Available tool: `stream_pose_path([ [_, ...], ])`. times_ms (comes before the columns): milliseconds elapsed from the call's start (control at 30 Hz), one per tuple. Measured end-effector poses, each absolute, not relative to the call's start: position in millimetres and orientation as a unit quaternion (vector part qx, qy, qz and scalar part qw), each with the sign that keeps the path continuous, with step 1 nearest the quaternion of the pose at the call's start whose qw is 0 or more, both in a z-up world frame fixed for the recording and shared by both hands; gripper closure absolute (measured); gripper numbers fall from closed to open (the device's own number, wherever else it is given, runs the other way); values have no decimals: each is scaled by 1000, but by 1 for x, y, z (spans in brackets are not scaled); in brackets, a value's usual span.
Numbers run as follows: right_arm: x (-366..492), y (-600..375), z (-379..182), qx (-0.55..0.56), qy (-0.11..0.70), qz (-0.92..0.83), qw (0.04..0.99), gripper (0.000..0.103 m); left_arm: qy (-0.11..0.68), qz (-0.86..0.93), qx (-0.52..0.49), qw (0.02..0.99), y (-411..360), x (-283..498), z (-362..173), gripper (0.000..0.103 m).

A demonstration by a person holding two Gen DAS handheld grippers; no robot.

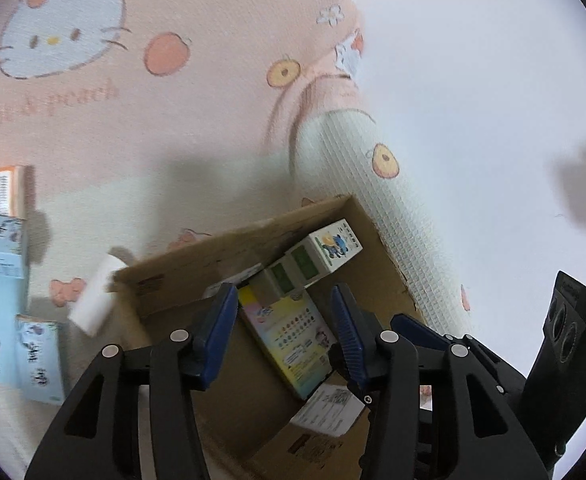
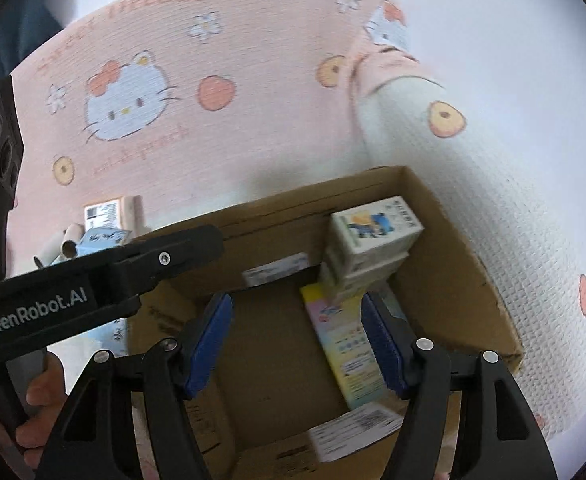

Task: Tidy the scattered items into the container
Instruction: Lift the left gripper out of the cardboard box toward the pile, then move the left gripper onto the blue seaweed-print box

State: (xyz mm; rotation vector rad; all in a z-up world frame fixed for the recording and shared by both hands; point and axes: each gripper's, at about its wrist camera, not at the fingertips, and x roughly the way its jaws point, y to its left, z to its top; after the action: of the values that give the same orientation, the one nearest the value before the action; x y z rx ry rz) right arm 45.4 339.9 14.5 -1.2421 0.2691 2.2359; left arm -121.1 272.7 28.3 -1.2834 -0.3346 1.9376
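An open cardboard box stands on a pink cartoon mat. Inside it lie small cartoon-print cartons stacked at the far side, a flat pastel box and a white labelled box. My left gripper is open and empty over the box. My right gripper is open and empty over the box interior. Outside, at the left, lie blue boxes, a white block and a peach box.
The mat's rolled edge rises along the box's right side. Cardboard tubes lie left of the box. The left gripper's body crosses the right wrist view, with a hand below it. A white floor lies beyond.
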Motion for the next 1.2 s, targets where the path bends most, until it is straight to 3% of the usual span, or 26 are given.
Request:
stream_pose_path([
  [500, -16, 245, 4, -453, 111, 863, 194, 34, -123, 800, -490, 322, 162, -130, 23, 47],
  [800, -57, 204, -50, -508, 98, 844, 143, 34, -172, 783, -547, 239, 98, -149, -36, 47],
  [1200, -75, 204, -134, -559, 93, 815, 122, 34, -141, 758, -600, 213, 86, -153, -91, 47],
])
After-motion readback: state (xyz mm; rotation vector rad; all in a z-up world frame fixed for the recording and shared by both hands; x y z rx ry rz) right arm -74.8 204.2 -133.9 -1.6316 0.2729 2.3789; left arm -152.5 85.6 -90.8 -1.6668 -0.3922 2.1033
